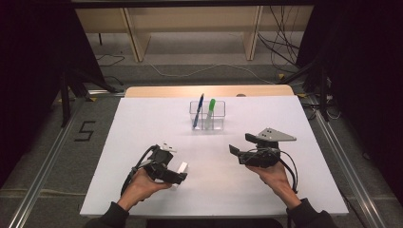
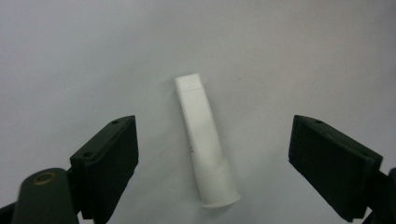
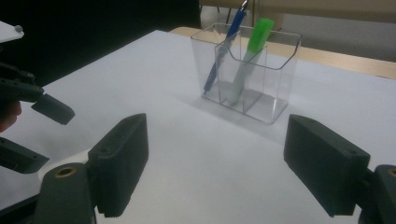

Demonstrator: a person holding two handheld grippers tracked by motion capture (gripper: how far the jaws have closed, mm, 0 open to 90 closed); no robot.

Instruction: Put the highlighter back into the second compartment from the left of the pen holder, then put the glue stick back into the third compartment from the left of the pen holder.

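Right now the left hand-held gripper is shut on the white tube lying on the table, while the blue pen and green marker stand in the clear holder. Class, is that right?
Not quite: the left gripper view shows the left hand-held gripper open, its jaws apart on either side of the white tube, not touching it. The rest holds.

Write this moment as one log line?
left tool: open over white tube | right tool: open, empty | clear holder: pen, marker
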